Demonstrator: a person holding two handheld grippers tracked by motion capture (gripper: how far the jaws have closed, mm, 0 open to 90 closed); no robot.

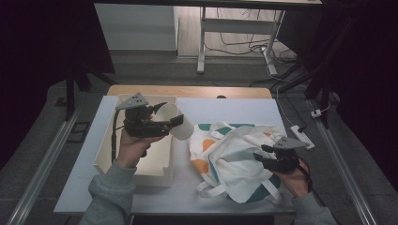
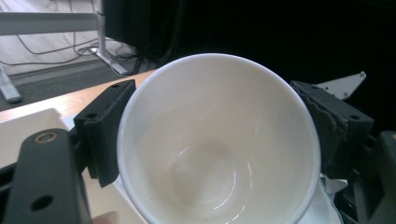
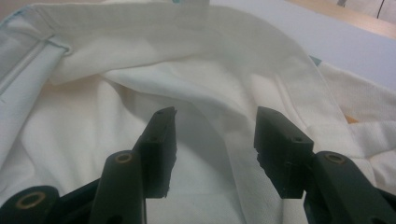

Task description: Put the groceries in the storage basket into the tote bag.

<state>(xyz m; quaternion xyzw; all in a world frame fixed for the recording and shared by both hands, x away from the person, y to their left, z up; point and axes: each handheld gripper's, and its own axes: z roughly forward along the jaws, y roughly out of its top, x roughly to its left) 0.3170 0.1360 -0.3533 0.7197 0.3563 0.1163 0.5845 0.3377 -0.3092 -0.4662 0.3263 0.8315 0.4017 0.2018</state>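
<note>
A white cup (image 1: pixel 182 124) hangs tilted on its side above the right wall of a white open box (image 1: pixel 104 157), its mouth facing the left gripper's camera. My left gripper (image 1: pixel 169 115) is shut on the cup (image 2: pixel 219 154), one pad on each side of its rim (image 2: pixel 105 135). A white tote bag (image 1: pixel 230 161) with green and orange patches lies crumpled right of the box. My right gripper (image 1: pixel 262 154) sits at the bag's right side. In the right gripper view its jaws (image 3: pixel 215 140) stand open with a fold of the bag's cloth (image 3: pixel 140 70) running between them, and the pads do not press on it.
The box (image 2: pixel 28 126) stands at the table's left. The pale table top (image 1: pixel 234 110) has a wooden strip along its far edge. A power strip (image 1: pixel 300 134) and cables lie on the floor at the right; desk legs stand behind the table.
</note>
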